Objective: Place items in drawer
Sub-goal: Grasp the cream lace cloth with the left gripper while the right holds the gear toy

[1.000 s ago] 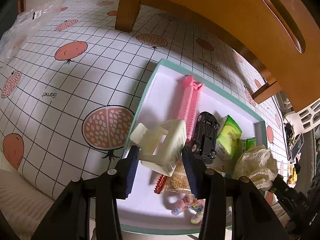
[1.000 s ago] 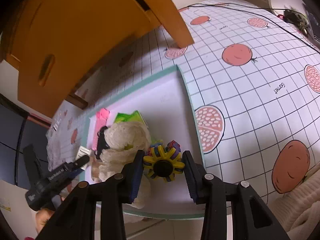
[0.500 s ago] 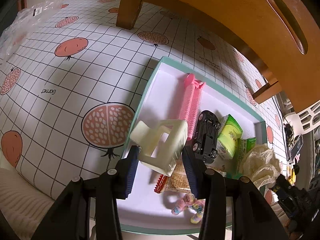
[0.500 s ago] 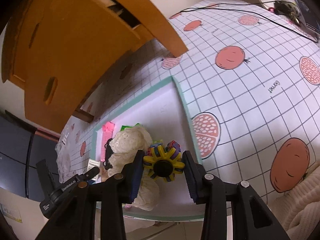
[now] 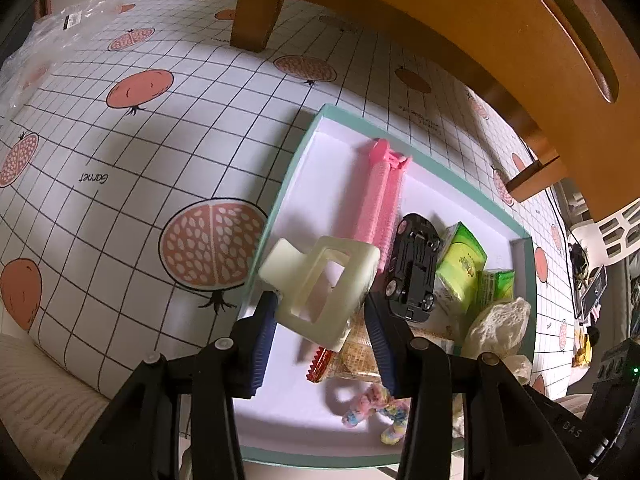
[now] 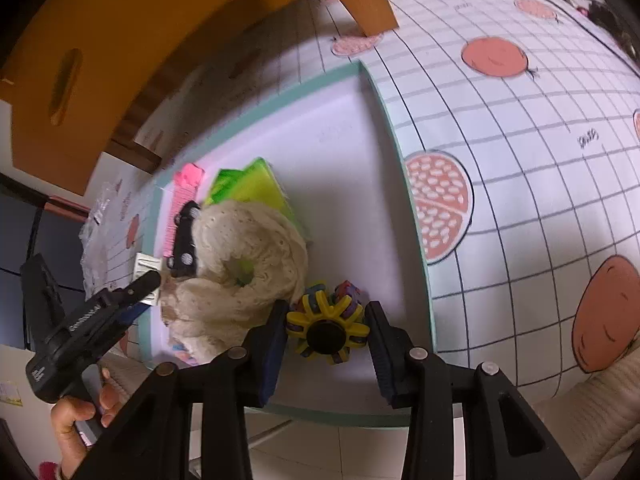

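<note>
- Left tongs (image 5: 320, 316): clenched on cream hair claw (image 5: 320, 280), held above the near-left corner of the teal tray (image 5: 280, 196).
- Right tongs (image 6: 326, 330): clenched on yellow spiky toy (image 6: 326, 326), over the tray's near-right part.
- Wooden drawer unit (image 5: 480, 28): lies ahead and above both, beyond the tray; neither item is in it yet.

Snack packet (image 5: 352, 354) half hidden behind hair claw (image 5: 320, 284) and black jaws. Green packets (image 6: 252, 190) mostly buried under cream cloth (image 6: 244, 248). Toy car (image 6: 185, 240) partly covered by the same cloth. Wooden drawer unit (image 5: 460, 12) cut off by the top edge. Clutter (image 5: 588, 280) past the tabletop's far end too small to identify.
</note>
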The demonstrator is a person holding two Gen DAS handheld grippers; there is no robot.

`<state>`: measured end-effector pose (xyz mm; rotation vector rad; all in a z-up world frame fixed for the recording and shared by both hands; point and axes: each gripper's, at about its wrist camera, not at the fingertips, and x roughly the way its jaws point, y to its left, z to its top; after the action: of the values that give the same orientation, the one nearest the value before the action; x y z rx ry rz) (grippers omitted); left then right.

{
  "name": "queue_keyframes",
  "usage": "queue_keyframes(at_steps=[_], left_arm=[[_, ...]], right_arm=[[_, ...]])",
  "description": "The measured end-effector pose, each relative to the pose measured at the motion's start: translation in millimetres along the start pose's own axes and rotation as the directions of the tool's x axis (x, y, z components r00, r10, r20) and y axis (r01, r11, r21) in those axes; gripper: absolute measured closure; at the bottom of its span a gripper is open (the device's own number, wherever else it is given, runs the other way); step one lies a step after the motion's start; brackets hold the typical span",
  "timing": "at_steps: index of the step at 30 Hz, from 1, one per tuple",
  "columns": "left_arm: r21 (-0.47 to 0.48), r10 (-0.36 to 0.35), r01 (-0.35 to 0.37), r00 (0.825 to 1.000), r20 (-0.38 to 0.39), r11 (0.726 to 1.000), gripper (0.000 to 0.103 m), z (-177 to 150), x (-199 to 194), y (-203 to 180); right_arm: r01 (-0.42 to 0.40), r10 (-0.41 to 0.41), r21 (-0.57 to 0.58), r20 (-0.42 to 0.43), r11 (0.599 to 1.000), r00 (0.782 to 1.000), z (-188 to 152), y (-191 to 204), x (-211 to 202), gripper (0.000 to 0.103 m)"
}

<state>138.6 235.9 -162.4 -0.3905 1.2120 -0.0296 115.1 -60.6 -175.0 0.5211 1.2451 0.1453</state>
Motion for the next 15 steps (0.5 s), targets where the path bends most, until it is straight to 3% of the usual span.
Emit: queue_keyframes(at_steps=[2, 4, 8, 11, 15], left_arm=[[-0.004, 0.001, -0.001, 1.000, 0.001, 1.000, 0.056, 0.0, -2.3, -0.6], [-0.011, -0.001, 0.001, 1.000, 0.014, 1.000, 0.045, 0.0, -8.4, -0.2], [-0.012, -0.027, 0.028, 0.998, 0.054, 1.000, 0.039, -1.2, -25.6, -2.3], [0.069, -0.117, 0.112, 0.990, 0.076, 0.991, 0.039, -5.3, -38.8, -18.7], [0.282, -0.187, 0.172, 0.982, 0.026, 0.944, 0.039, -25.0, -37.2, -63.2]], right_arm=[[-0.001, 0.001, 0.002, 0.001, 1.000, 1.000, 1.3, 1.8, -2.5, 0.061], [0.000, 0.000, 0.003, 0.002, 1.000, 1.000, 3.3, 4.4, -4.7, 0.061], [-0.001, 0.001, 0.011, 0.003, 1.000, 1.000, 3.6, 4.3, -4.9, 0.061], [0.002, -0.002, 0.014, 0.005, 1.000, 1.000, 4.0, 5.4, -4.8, 0.061], [0.007, -0.007, 0.008, 0.007, 1.000, 1.000, 3.6, 6.1, -5.3, 0.060]])
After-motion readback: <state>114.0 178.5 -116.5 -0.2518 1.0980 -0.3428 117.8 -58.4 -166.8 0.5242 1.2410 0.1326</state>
